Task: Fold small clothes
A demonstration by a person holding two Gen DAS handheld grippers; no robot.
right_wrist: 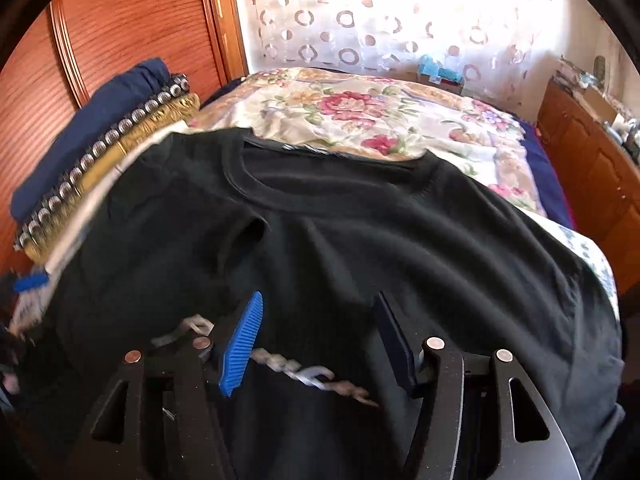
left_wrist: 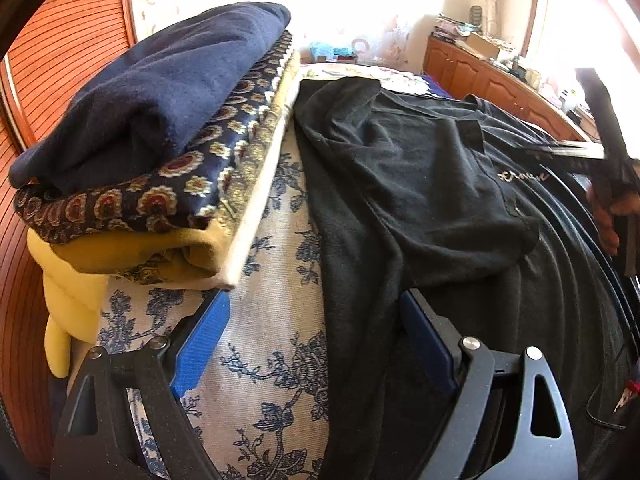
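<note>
A blue-flowered cloth (left_wrist: 276, 344) covers the near bed; behind lie a rose-patterned bedspread (right_wrist: 360, 116), ribbed wooden wardrobe doors (right_wrist: 132, 24), a ring-patterned curtain (right_wrist: 360, 12) and a cluttered wooden dresser (left_wrist: 492, 80).

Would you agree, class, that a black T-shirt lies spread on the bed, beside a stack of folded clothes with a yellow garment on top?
Not quite. The top of the stack is a navy garment; the yellow one lies lower down. The left wrist view shows this. The rest holds: the black T-shirt lies spread on the bed, beside the stack.
</note>
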